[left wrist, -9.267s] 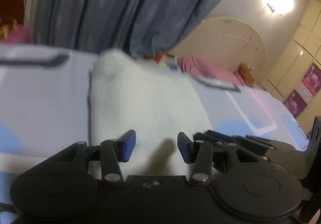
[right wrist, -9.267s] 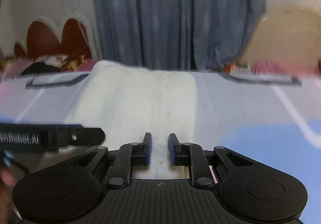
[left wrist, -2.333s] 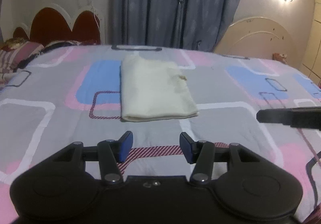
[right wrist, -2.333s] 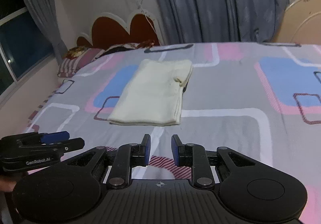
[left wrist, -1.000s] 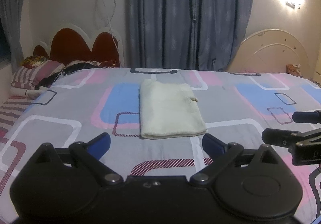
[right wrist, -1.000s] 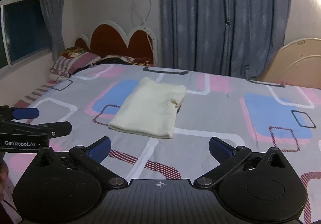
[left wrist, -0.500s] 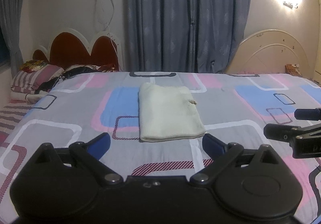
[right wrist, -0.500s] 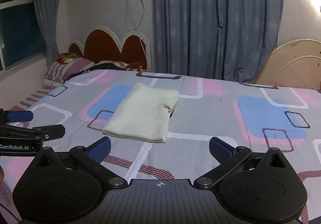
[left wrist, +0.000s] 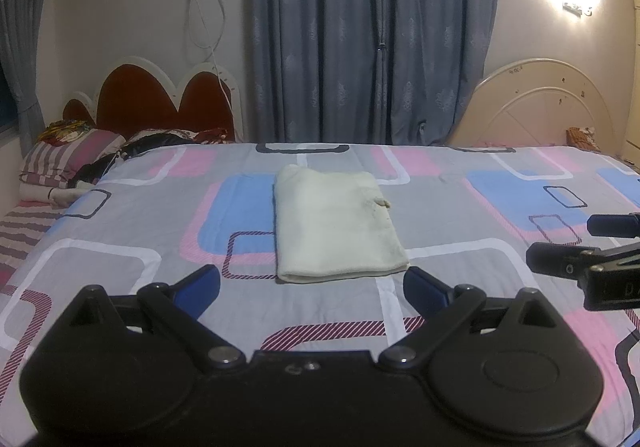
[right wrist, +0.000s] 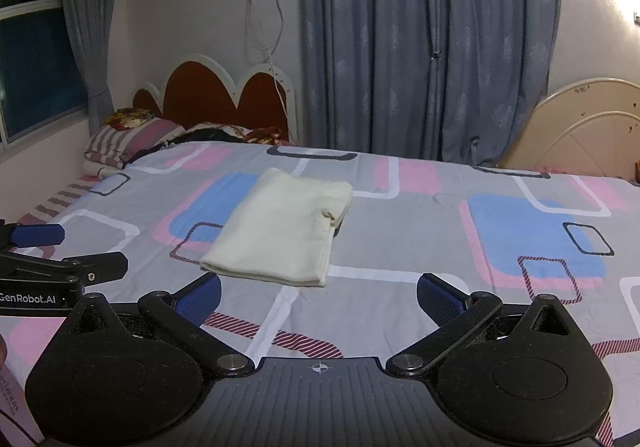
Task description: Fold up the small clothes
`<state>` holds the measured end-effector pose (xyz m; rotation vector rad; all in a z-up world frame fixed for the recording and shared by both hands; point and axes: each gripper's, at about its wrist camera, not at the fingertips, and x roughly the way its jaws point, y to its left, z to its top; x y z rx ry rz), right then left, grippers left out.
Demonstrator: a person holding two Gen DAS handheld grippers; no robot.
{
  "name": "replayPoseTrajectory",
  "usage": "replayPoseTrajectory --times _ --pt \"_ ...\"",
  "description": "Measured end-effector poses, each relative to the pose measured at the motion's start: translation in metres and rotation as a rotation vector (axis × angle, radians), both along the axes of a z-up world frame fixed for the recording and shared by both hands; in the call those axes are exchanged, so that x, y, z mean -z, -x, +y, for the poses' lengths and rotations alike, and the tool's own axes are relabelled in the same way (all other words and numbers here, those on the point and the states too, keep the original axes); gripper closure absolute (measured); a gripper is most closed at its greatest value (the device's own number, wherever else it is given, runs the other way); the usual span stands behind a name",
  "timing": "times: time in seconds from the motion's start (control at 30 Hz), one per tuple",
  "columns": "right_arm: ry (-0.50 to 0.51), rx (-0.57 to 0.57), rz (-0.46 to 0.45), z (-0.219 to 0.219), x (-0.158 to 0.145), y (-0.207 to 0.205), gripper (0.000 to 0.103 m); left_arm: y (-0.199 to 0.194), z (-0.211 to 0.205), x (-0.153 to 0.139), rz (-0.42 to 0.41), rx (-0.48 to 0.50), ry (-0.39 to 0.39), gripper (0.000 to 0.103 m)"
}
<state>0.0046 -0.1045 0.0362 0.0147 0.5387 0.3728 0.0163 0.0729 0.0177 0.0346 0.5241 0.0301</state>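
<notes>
The bed (left wrist: 120, 247), with its grey cover of pink and blue rectangles, fills both views, where 9.3 s ago I saw mostly cloth. I have drawn both tools back and up from it.

The cream garment (left wrist: 336, 223) lies as a compact folded rectangle at 12 o'clock from my left gripper (left wrist: 312, 287), well apart from the tips. From my right gripper (right wrist: 318, 295) the cream garment (right wrist: 280, 231) sits at about 11 o'clock, also clear of contact. It lies flat on the cover, unsupported by either tool.

Both tools changed state. At 2.3 s ago the jaws stood narrow; now each pair is spread wide and holds nothing.

One small flap protrudes at the right-hand edge of the fold. Judgement: folding of this item is complete and released; that flap is the only residual defect.
</notes>
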Motion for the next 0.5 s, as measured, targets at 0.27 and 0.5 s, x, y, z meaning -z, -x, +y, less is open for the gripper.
replayPoseTrajectory --times 0.27,0.5 --pt "0.000 -0.002 0.001 -0.0014 0.0005 -0.0003 0.000 -0.0015 0.0012 0.0001 0.002 0.001 -0.003 0.005" --pt "0.003 -0.006 0.003 -0.0018 -0.0006 -0.0018 0.000 -0.0024 0.0048 0.0014 0.001 -0.007 0.007 0.005"
